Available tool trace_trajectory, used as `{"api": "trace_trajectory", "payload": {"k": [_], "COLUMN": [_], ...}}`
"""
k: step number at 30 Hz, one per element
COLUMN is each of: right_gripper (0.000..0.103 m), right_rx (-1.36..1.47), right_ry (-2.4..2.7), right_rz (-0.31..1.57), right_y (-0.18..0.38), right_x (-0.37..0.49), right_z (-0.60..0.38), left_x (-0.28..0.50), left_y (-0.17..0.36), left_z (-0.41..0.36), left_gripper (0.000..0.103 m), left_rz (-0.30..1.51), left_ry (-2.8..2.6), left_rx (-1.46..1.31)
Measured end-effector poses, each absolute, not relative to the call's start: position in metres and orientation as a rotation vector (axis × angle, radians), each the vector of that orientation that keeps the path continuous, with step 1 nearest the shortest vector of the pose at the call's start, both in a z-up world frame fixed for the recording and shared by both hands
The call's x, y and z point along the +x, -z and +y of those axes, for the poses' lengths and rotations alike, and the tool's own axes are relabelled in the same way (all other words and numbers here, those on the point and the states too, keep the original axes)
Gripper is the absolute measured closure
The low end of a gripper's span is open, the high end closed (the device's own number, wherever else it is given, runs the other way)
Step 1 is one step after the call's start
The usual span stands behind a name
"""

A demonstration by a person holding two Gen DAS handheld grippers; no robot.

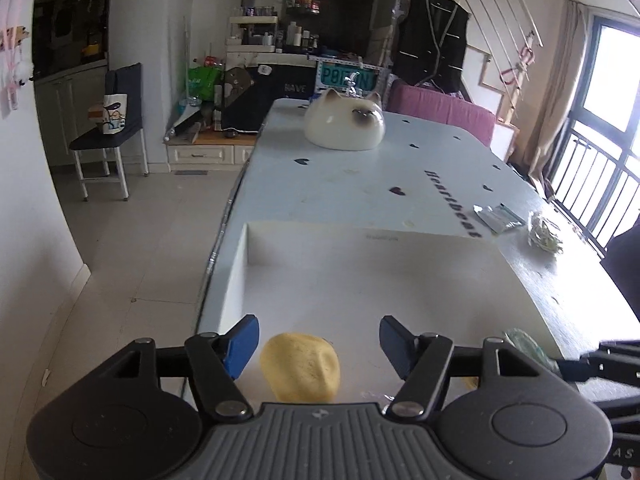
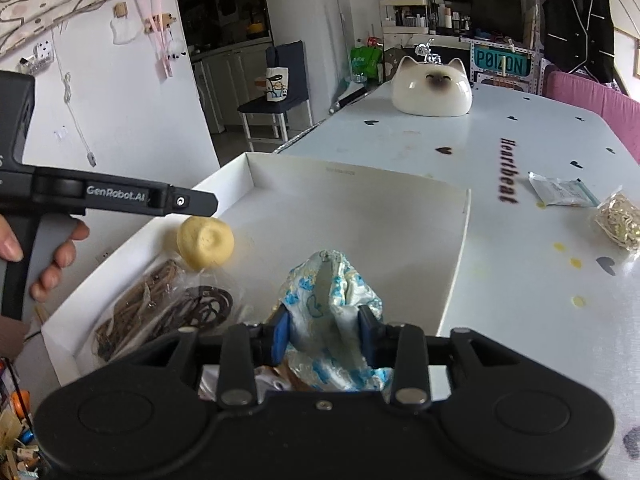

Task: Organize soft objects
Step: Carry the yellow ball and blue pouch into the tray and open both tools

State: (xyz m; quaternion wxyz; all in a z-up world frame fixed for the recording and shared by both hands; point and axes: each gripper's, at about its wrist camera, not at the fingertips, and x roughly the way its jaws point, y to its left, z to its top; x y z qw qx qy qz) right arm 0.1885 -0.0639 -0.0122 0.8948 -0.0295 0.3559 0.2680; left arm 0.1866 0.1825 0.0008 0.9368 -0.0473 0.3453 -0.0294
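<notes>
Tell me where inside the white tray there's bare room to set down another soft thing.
The far half of the shallow white tray is bare, up to its back wall. The near-left corner is crowded: round yellow sponge, bagged brown cords, and the blue-patterned cloth pouch at the near edge.

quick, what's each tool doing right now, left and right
Left tool: open, round yellow foam piece lies loose between its blue pads.
Right tool: jaws around the blue-and-white patterned satin pouch; grip cannot be told.
</notes>
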Motion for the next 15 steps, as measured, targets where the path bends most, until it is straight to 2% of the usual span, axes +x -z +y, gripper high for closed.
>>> {"api": "trace_trajectory", "payload": {"k": [1, 2, 4, 15], "right_gripper": [0.055, 0.04, 0.028, 0.027], "right_rx": [-0.064, -0.065, -0.056, -0.034], "right_ry": [-0.543, -0.531, -0.516, -0.505], "right_rz": [0.734, 0.73, 0.707, 0.687], "right_y": [0.011, 0.009, 0.004, -0.008], "right_x": [0.188, 0.188, 0.186, 0.184], "right_z": [-0.065, -0.066, -0.07, -0.084], "left_x": [0.185, 0.184, 0.183, 0.175], "left_y": [-0.001, -0.001, 0.0, 0.0], "left_z": [0.18, 0.179, 0.175, 0.161], "left_gripper": [0.034, 0.033, 0.03, 0.024], "left_rz": [0.709, 0.711, 0.711, 0.715], "left_ry": [0.065, 0.073, 0.083, 0.109], "left_rx": [-0.094, -0.093, -0.091, -0.079]}}
